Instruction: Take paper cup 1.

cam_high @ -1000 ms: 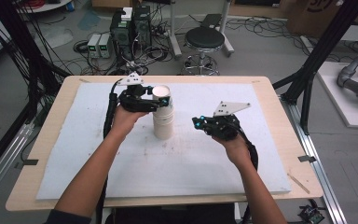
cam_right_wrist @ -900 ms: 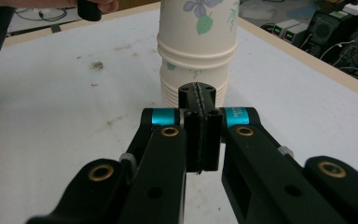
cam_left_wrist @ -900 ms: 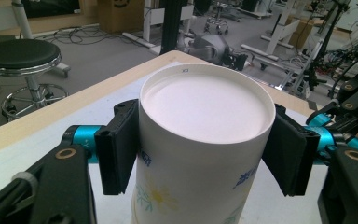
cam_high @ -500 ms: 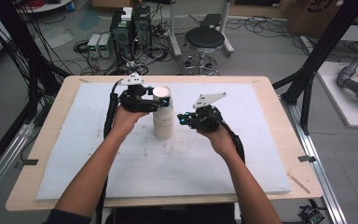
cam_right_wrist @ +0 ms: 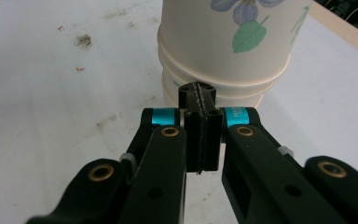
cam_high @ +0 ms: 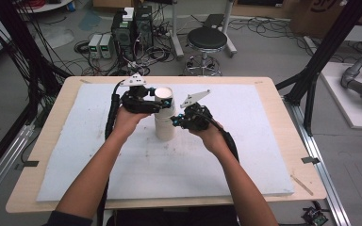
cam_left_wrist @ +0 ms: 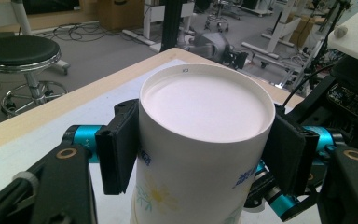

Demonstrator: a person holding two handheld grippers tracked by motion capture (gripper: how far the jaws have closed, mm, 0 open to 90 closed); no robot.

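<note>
A stack of upside-down white paper cups [cam_high: 164,117] stands on the white foam board [cam_high: 136,165]. My left gripper [cam_high: 160,101] is shut on the topmost cup [cam_left_wrist: 205,107], one pad [cam_left_wrist: 119,144] pressed on each side just below its upturned base. The cup's side carries a flower print. My right gripper [cam_high: 173,121] is shut with nothing between its jaws. In the right gripper view its tips [cam_right_wrist: 196,91] point at the lower rims of the cup stack [cam_right_wrist: 223,42], very close to them; I cannot tell whether they touch.
The foam board lies on a wooden table [cam_high: 264,84]. A black stool [cam_high: 207,40], computer boxes [cam_high: 132,28] and loose cables sit on the floor beyond the far edge. Black frame posts [cam_high: 320,61] rise at the right.
My right gripper has moved left across the board, from well right of the cups to right beside the stack. The left gripper and the cups have stayed put.
</note>
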